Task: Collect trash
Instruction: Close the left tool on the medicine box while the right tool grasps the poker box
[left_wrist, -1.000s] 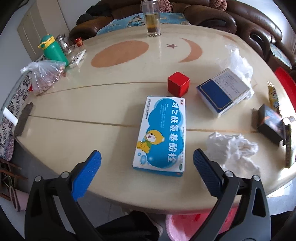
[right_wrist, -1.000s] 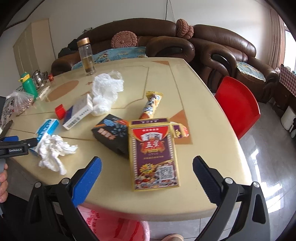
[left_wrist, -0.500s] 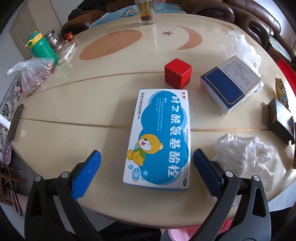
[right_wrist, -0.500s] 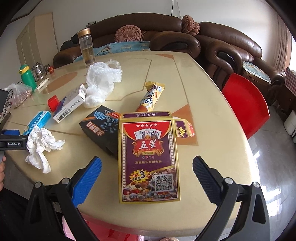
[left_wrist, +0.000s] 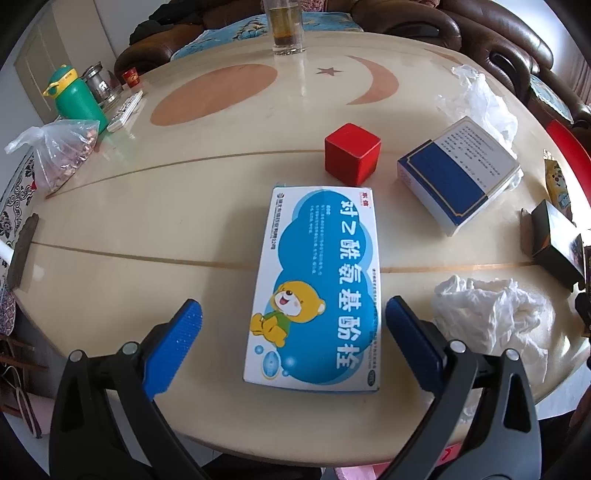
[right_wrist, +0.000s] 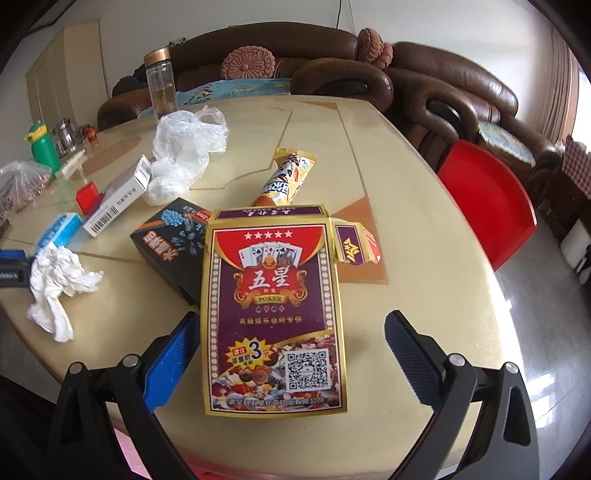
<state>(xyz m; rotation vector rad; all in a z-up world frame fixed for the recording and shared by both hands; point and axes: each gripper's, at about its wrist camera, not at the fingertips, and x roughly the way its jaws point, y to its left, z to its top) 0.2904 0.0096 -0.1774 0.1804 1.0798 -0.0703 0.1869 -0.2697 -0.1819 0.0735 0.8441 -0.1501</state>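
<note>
My left gripper (left_wrist: 293, 332) is open, its blue pads on either side of the near end of a blue-and-white medicine box (left_wrist: 317, 291) lying flat on the table; the right pad is close to the box edge. A crumpled white tissue (left_wrist: 487, 317) lies to its right. My right gripper (right_wrist: 291, 343) is open over the near half of a flattened purple poker-card box (right_wrist: 273, 314), the left pad at its edge. A black box (right_wrist: 170, 236), a snack wrapper (right_wrist: 286, 181), a white plastic bag (right_wrist: 184, 144) and the tissue (right_wrist: 55, 280) lie beyond.
A red cube (left_wrist: 352, 153) and a blue-and-white carton (left_wrist: 458, 173) sit past the medicine box. A glass jar (left_wrist: 286, 26), a green bottle (left_wrist: 75, 98) and a bag of nuts (left_wrist: 62, 151) stand far left. A red chair (right_wrist: 487, 195) is at the table's right.
Both grippers have moved forward and down over the table. The medicine box now lies between the left pads and the poker box between the right pads. Both jaws have stayed open.
</note>
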